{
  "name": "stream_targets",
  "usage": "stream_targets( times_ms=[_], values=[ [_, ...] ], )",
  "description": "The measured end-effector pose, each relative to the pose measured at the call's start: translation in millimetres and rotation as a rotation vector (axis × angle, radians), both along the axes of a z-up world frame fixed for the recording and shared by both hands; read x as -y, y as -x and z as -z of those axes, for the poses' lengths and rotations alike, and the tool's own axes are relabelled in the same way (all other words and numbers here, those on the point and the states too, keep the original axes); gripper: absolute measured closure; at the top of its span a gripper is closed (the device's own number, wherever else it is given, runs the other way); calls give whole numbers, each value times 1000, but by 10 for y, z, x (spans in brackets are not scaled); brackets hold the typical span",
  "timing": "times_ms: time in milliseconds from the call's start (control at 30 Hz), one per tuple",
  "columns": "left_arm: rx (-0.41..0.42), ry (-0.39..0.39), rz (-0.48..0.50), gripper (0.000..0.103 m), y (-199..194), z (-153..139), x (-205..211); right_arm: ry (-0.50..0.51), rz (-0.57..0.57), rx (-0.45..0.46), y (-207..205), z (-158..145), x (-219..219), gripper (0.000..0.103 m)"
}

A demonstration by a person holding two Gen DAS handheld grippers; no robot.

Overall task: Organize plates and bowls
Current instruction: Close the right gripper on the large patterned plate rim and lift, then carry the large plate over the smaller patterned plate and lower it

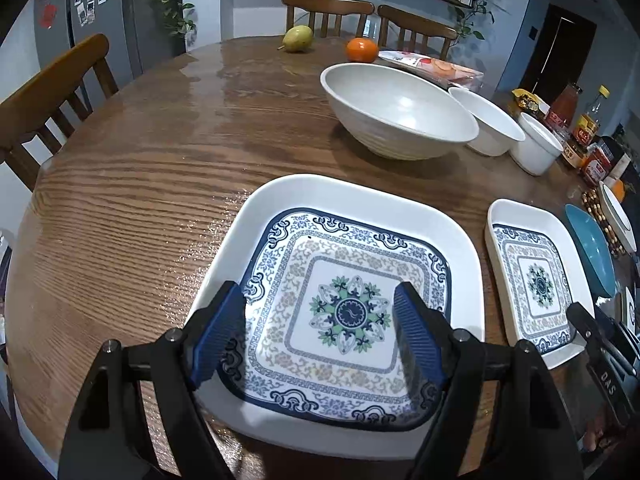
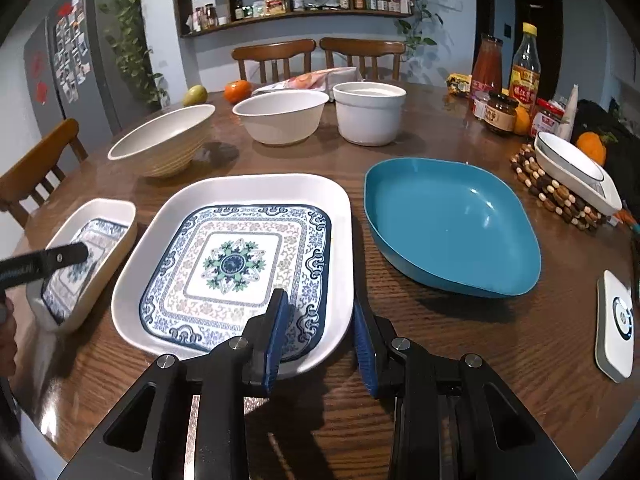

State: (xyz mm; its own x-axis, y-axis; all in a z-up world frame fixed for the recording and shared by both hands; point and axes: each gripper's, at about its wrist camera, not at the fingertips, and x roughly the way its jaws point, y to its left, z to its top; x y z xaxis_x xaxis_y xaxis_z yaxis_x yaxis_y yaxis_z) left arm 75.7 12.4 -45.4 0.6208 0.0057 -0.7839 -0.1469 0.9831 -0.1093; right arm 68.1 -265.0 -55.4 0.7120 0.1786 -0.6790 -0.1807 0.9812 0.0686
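Observation:
Two square white plates with blue patterns lie side by side on the wooden table. My left gripper (image 1: 320, 290) hangs open over the left plate (image 1: 344, 320), its blue pads apart above the pattern and nothing between them. My right gripper (image 2: 319, 300) is shut on the right rim of the other plate (image 2: 232, 264), one finger inside the rim and one outside. A teal dish (image 2: 452, 224) lies to the right of it. Behind stand a ribbed bowl (image 2: 164, 144), a white bowl (image 2: 280, 116) and a white pot (image 2: 368, 116).
A pear (image 1: 298, 38), an orange (image 1: 362, 50) and a packet lie at the far side, before wooden chairs. Sauce bottles and jars (image 2: 508, 92) crowd the right edge, next to a beaded trivet carrying a white dish (image 2: 572, 172). A white device (image 2: 614, 320) sits near right.

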Motion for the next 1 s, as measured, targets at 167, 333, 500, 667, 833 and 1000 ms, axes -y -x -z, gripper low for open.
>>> stream_targets(
  times_ms=[167,333,500,667,833,1000],
  values=[
    [1,7,-3,25,-23,-5,-5,4,-36,-3,60,-2,-6,69],
    [3,21,-7,25,-29,-8,-21,17,-58,-5,143,-4,-10,69],
    [2,13,-9,25,-27,-8,-21,31,-69,-7,233,-8,-11,69],
    [-4,15,-16,25,4,-11,-31,36,-74,-13,260,-14,2,69],
    [-22,71,-14,25,54,-58,-96,32,-39,40,273,-126,-4,69],
    [51,85,-34,25,193,-268,-240,-42,-11,90,265,-334,10,38]
  ],
)
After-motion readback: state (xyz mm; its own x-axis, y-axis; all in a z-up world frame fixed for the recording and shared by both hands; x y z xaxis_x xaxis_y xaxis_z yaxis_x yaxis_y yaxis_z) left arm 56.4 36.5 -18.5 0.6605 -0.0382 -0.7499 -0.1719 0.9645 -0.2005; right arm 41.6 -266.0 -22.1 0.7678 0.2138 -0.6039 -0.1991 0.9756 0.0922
